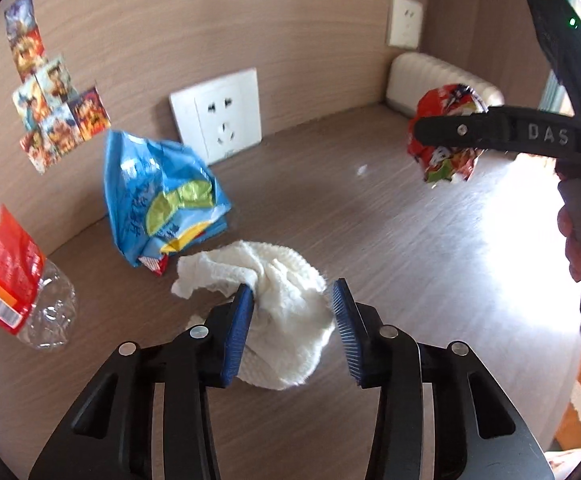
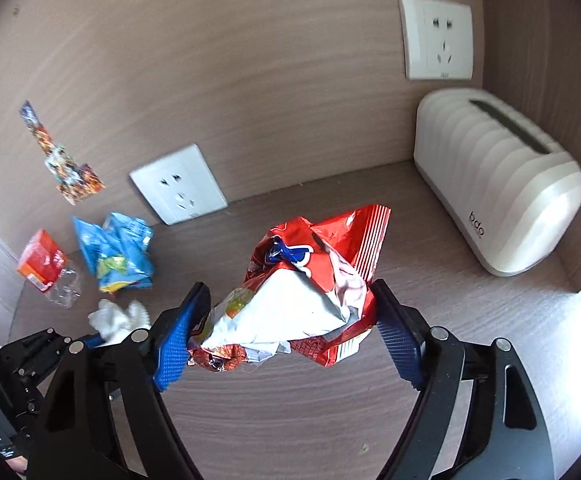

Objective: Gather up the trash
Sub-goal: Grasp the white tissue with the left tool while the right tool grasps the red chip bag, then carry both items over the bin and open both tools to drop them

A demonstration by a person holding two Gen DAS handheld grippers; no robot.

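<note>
The left tongs stand apart, their blue pads on either side of a crumpled white tissue lying on the counter; the left pad touches it, the right one is just clear of it. Far left of the tissue a blue bag leans by the wall, with a bottle further left on its side. A socket sits low on the wall behind, stickers above left. At the right, the right tongs hold a red wrapper off the counter, a white box behind it.

In the right wrist view, the right tongs are clamped on the red wrapper, lifted above the counter. Far right stands the white box in the corner, a socket above it. At the left lie the blue bag, the bottle and the tissue, with the left tongs at the tissue.
</note>
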